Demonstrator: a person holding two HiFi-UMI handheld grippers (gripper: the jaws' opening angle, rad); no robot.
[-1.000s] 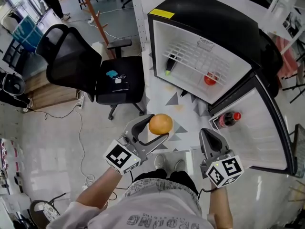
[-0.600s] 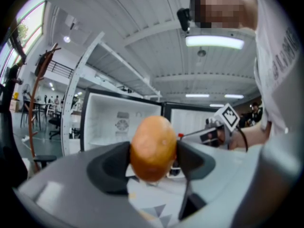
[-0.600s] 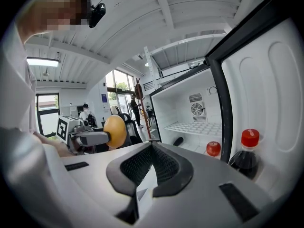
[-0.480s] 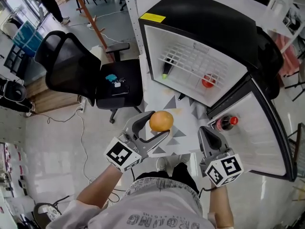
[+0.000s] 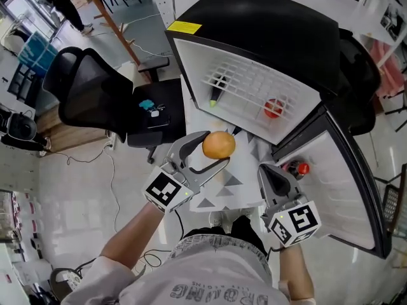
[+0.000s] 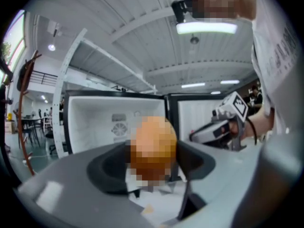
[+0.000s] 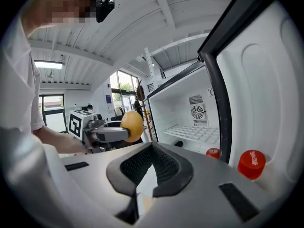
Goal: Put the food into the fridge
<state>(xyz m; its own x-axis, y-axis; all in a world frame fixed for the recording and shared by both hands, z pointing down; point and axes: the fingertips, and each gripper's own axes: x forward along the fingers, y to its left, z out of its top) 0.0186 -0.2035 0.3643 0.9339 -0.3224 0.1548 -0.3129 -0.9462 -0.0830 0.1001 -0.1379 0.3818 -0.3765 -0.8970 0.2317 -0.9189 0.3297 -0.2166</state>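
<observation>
Orange (image 5: 219,145) in left gripper (image 5: 217,149), underside hidden by fingers (image 5: 213,170)

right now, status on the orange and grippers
Left gripper shut on orange, short of open fridge. Right gripper shut, empty. Nothing in the way.

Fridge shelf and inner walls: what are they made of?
Shelf: looks like white coated wire, going by the open grid of thin bars. Inner walls: probably moulded white plastic, since they look smooth, fairly matte and seamless.
</observation>
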